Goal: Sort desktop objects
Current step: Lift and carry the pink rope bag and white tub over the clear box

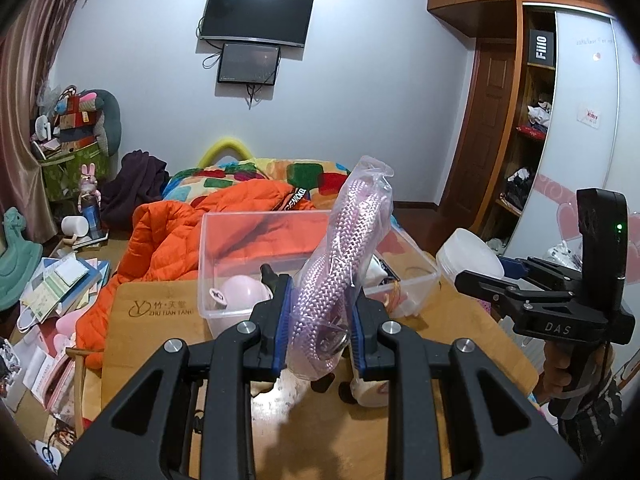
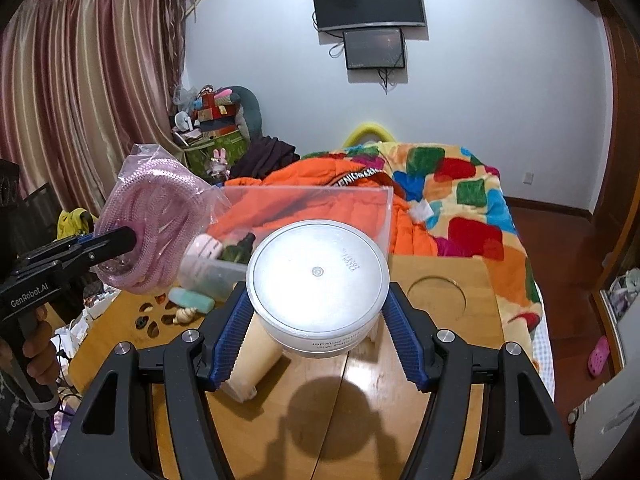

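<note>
- The bagged pink rope (image 1: 340, 264) is standing nearly upright in the left wrist view, its long axis running from about 6 o'clock up toward 12 o'clock, with the twisted top of the bag leaning slightly toward 1 o'clock.
- It is being held up in front of the clear plastic bin (image 1: 224, 240), above the table.
- The left gripper (image 1: 320, 328) is clamping the lower part of the rope, its blue pads pressing both sides of the bag.
- The white round tub (image 2: 318, 284) is sitting tilted in the right wrist view, its flat lid facing the camera and its printed side band showing at 6 o'clock.
- The right gripper (image 2: 316, 320) is spread wide and gripping the tub, one blue pad on each side of it.
- In that same view the rope is showing at 9 o'clock, beside the bin.
- A pink round thing (image 1: 244, 290) is lying inside the bin at its near left corner.
- The wooden table (image 1: 160, 336) is carrying the bin.
- An orange quilt (image 1: 168, 236) is lying just behind the table on the bed.
- Two dark screens (image 1: 256, 16) are hanging on the far wall at 12 o'clock, and pink curtains (image 2: 80, 92) are hanging at 10 o'clock in the right wrist view.
</note>
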The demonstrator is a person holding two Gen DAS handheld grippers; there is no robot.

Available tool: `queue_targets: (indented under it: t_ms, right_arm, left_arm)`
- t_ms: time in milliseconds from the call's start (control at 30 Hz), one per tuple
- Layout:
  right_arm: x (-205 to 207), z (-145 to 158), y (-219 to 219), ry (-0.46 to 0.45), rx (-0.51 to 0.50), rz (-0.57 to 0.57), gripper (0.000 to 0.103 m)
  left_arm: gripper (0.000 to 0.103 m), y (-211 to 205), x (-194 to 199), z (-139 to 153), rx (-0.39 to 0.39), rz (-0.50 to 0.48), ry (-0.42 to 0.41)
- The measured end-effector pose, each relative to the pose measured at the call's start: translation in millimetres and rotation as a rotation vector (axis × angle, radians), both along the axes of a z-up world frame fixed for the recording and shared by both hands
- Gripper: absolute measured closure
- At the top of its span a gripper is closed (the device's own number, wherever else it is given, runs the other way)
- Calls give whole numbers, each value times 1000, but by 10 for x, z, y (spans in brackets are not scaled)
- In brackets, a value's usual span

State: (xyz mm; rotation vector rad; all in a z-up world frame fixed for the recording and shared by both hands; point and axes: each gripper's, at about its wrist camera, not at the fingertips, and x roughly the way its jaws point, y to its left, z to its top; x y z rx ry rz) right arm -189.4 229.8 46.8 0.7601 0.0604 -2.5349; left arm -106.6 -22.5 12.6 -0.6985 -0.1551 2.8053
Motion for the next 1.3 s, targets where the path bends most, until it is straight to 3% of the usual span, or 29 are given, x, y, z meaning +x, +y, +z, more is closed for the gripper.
queue_targets:
  t_ms: [467,1067,1300]
  right_arm:
    - [-368,200,-243,42,15,27,41]
    - [-918,-200,-614,-68,41,73,41]
    - [-1019,-281,-798,-73,73,101,41]
  left_arm:
    - [78,-132,-329,66,28,29,11]
    - [78,-225,-801,-233,49,58,-83]
    - [79,-229,-866,-211,26,76,-65]
